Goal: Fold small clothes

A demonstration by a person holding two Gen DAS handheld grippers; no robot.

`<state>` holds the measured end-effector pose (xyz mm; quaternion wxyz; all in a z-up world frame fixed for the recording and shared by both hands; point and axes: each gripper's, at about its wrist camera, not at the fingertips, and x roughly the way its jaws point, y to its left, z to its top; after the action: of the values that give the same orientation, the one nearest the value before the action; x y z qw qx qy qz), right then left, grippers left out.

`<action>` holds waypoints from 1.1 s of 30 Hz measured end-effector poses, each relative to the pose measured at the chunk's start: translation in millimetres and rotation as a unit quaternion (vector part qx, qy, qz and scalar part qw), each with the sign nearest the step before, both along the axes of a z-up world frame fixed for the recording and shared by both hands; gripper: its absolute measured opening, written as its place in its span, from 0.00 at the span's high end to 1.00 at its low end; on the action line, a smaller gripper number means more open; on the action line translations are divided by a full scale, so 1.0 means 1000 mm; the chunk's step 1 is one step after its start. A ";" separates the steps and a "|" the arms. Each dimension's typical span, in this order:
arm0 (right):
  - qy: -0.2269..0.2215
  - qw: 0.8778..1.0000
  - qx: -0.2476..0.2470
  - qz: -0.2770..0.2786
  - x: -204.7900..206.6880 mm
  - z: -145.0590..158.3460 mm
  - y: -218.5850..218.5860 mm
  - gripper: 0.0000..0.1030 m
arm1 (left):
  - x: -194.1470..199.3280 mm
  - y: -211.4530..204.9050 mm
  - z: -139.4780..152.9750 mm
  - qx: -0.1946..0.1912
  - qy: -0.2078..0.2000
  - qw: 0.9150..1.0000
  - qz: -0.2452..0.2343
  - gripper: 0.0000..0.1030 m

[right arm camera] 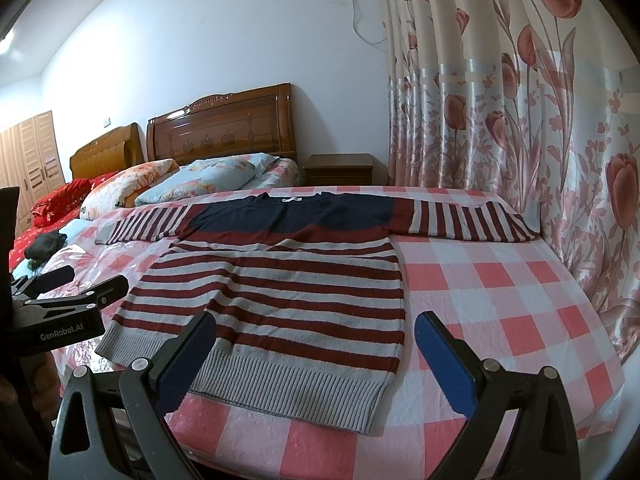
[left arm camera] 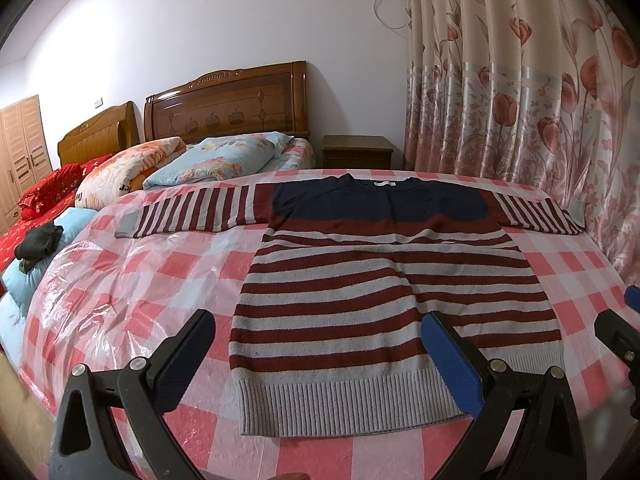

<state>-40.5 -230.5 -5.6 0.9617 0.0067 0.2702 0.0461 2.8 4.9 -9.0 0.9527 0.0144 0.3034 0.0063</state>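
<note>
The left gripper (left arm camera: 320, 354) has its fingers spread wide and empty, just short of the ribbed hem of the striped sweater (left arm camera: 384, 280), its right finger over the hem's near corner. The right gripper (right arm camera: 316, 354) is likewise spread and holds nothing, straddling the hem's other corner. Beyond both pairs of fingers the sweater lies flat, neck away from them, on the checked bed cover (right arm camera: 500, 292), both sleeves (left arm camera: 192, 210) stretched straight out sideways. Judging from this, no fold is made yet: sleeves and body all remain to be folded.
</note>
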 end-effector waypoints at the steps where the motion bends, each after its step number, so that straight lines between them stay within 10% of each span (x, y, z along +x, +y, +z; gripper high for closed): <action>1: 0.000 1.000 0.000 0.000 0.000 0.000 0.000 0.02 | 0.000 0.000 0.000 0.000 0.000 1.000 0.000 0.00; 33: 0.002 1.000 0.004 -0.001 0.002 -0.001 -0.001 0.02 | 0.000 -0.001 -0.002 0.000 0.002 1.000 0.000 0.00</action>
<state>-38.5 -231.8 -6.2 0.9611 0.0105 0.2721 0.0465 2.4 4.4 -11.0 0.9522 0.0145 0.3050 0.0060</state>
